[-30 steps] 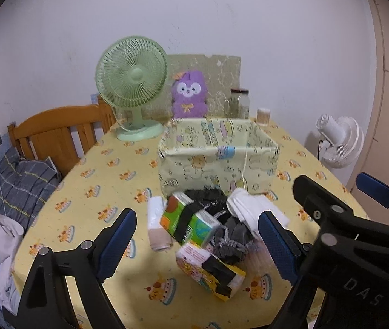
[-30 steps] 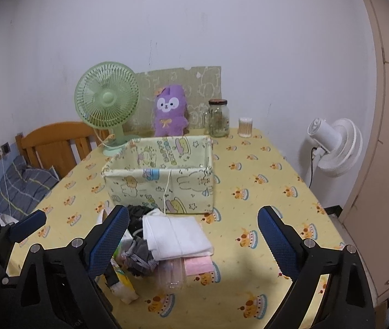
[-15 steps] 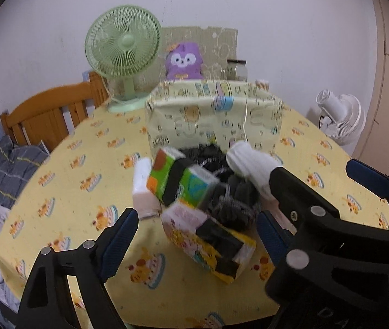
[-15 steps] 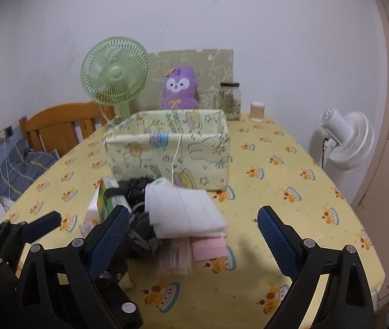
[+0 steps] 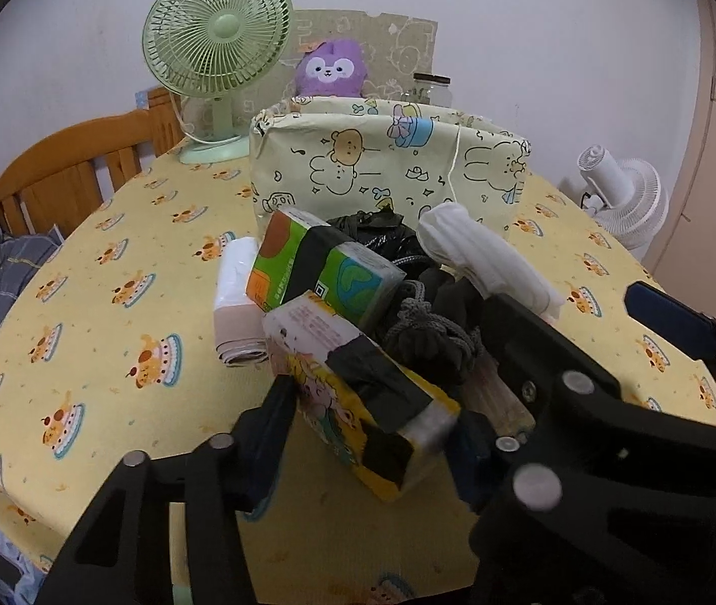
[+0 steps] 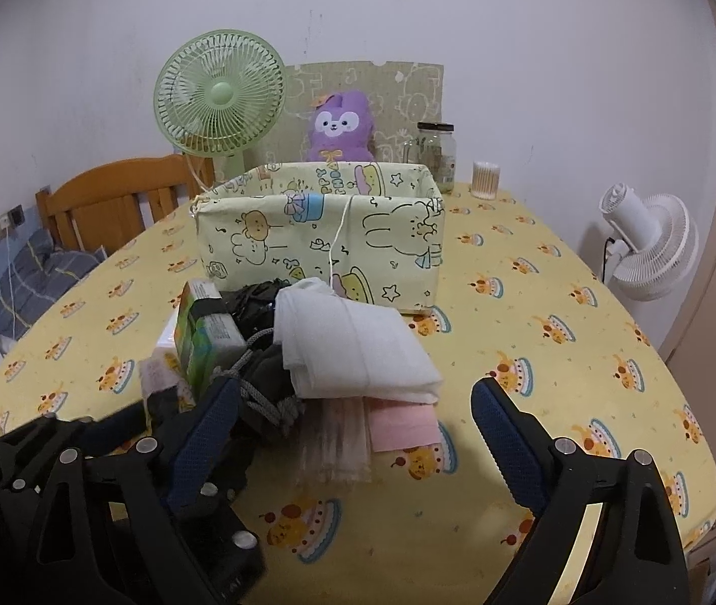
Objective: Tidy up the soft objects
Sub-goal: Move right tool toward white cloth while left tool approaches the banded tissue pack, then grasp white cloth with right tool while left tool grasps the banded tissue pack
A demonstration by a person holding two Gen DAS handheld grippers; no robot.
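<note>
A heap of soft things lies in front of a cartoon-print fabric box (image 5: 388,171) (image 6: 317,237): a yellow tissue pack (image 5: 358,393), a green tissue pack (image 5: 322,267) (image 6: 201,338), a white folded cloth (image 5: 484,257) (image 6: 353,348), dark grey cord and socks (image 5: 428,333) (image 6: 262,378), a white roll (image 5: 234,302) and a pink cloth (image 6: 403,423). My left gripper (image 5: 373,443) is open, its jaws on either side of the yellow tissue pack. My right gripper (image 6: 353,438) is open and empty, just short of the white cloth.
A green desk fan (image 5: 217,45) (image 6: 219,96), a purple plush (image 5: 330,68) (image 6: 340,126), a glass jar (image 6: 436,156) and a cotton-swab pot (image 6: 485,179) stand behind the box. A wooden chair (image 5: 70,171) is at the left, a white floor fan (image 6: 650,247) at the right.
Both grippers have moved forward and down to the heap. The left jaws now stand around the yellow tissue pack and have narrowed. The right gripper stays open.
</note>
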